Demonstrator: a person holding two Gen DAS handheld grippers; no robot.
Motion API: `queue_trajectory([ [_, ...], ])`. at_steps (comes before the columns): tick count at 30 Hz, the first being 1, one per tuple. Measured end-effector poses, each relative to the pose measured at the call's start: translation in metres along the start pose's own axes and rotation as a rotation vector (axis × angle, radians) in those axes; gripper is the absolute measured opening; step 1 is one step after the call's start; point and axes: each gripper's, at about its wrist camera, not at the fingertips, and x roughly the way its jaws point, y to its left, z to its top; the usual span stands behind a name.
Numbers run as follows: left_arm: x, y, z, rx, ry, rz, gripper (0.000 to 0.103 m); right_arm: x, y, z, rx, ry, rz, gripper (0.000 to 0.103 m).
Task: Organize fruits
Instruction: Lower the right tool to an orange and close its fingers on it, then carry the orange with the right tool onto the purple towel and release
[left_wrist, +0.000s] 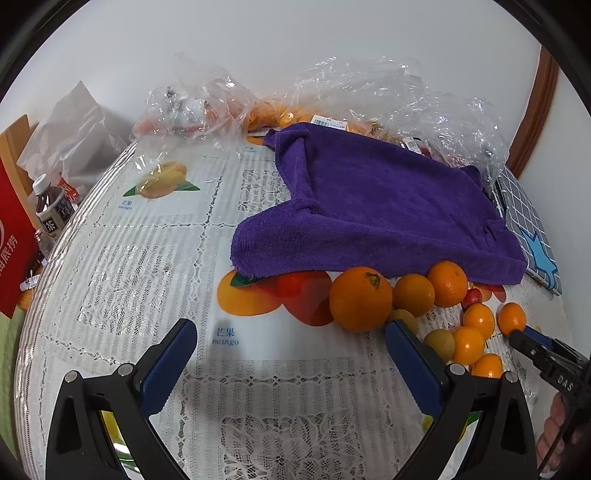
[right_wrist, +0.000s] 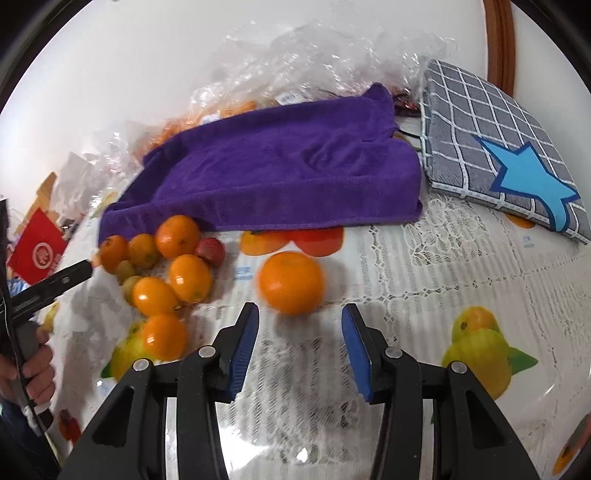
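Tabletop (left_wrist: 147, 266): covered in white lace with printed fruit pictures.
Purple towel (left_wrist: 369, 199): spread across the middle.
Oranges (left_wrist: 360, 299): clustered at the towel's near edge.
Plastic bags (left_wrist: 369, 85): crumpled behind the towel.
Checked cushion (right_wrist: 491, 140): just right of the towel.

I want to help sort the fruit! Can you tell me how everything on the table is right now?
Left gripper: open, empty.
Right gripper: open, empty, facing the lone orange.
Lone orange: loose on the table, blurred.
Fruit pile: bunched together by the towel's edge.
Purple towel: spread out, rumpled.
Plastic bags: crumpled, fruit inside.
Checked cushion: lying flat.
Bottle: capped.
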Motion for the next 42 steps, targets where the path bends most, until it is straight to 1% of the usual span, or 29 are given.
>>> queue_trajectory([
  [1, -0.001, 0.000, 0.000, 0.002, -0.002, -0.001, 0.102, 0.003, -0.001, 0.001, 0.014, 0.001, 0.019, 0.048],
  [4, 0.000, -0.002, 0.002, 0.001, 0.000, -0.021, 0.102, 0.007, 0.000, 0.006, 0.019, -0.020, 0.026, 0.049],
  [6, 0.001, -0.004, 0.004, -0.003, 0.006, -0.050, 0.099, 0.010, 0.003, 0.009, 0.012, -0.024, 0.025, 0.049],
  [9, 0.005, -0.008, 0.008, -0.012, 0.018, -0.083, 0.092, 0.015, 0.007, 0.012, -0.005, -0.030, 0.021, 0.049],
  [11, 0.009, -0.012, 0.011, -0.010, 0.027, -0.102, 0.082, 0.016, 0.009, 0.013, -0.019, -0.033, 0.016, 0.049],
  [12, 0.012, -0.015, 0.012, -0.007, 0.033, -0.108, 0.079, 0.016, 0.011, 0.012, -0.029, -0.035, 0.013, 0.049],
  [14, 0.016, -0.020, 0.013, -0.005, 0.043, -0.115, 0.067, 0.017, 0.012, 0.012, -0.040, -0.038, 0.004, 0.046],
  [15, 0.019, -0.022, 0.013, -0.002, 0.051, -0.118, 0.064, 0.017, 0.012, 0.012, -0.046, -0.038, 0.000, 0.043],
  [16, 0.021, -0.023, 0.013, -0.001, 0.057, -0.120, 0.058, 0.017, 0.012, 0.012, -0.052, -0.036, 0.011, 0.040],
  [17, 0.023, -0.025, 0.013, 0.000, 0.061, -0.123, 0.050, 0.016, 0.011, 0.012, -0.052, -0.033, 0.020, 0.040],
  [19, 0.027, -0.028, 0.013, 0.004, 0.071, -0.132, 0.045, 0.014, 0.008, 0.011, -0.049, -0.030, 0.030, 0.040],
  [23, 0.033, -0.033, 0.014, 0.007, 0.081, -0.118, 0.045, 0.015, 0.010, 0.010, -0.061, -0.033, 0.021, 0.041],
  [25, 0.034, -0.033, 0.015, 0.009, 0.080, -0.114, 0.045, 0.017, 0.015, 0.010, -0.079, -0.039, -0.001, 0.041],
  [26, 0.035, -0.034, 0.015, 0.009, 0.080, -0.112, 0.045, 0.018, 0.016, 0.010, -0.085, -0.041, -0.009, 0.041],
  [28, 0.035, -0.033, 0.015, 0.006, 0.078, -0.105, 0.040, 0.019, 0.020, 0.011, -0.098, -0.043, -0.031, 0.040],
  [31, 0.033, -0.030, 0.015, -0.010, 0.085, -0.113, 0.040, 0.018, 0.020, 0.010, -0.105, -0.042, -0.037, 0.040],
  [35, 0.026, -0.023, 0.015, -0.021, 0.080, -0.108, 0.040, 0.012, 0.015, 0.011, -0.076, -0.034, -0.031, 0.040],
  [42, 0.002, -0.017, 0.019, -0.052, 0.056, -0.116, 0.040, -0.017, 0.013, 0.021, -0.058, -0.071, -0.057, 0.040],
])
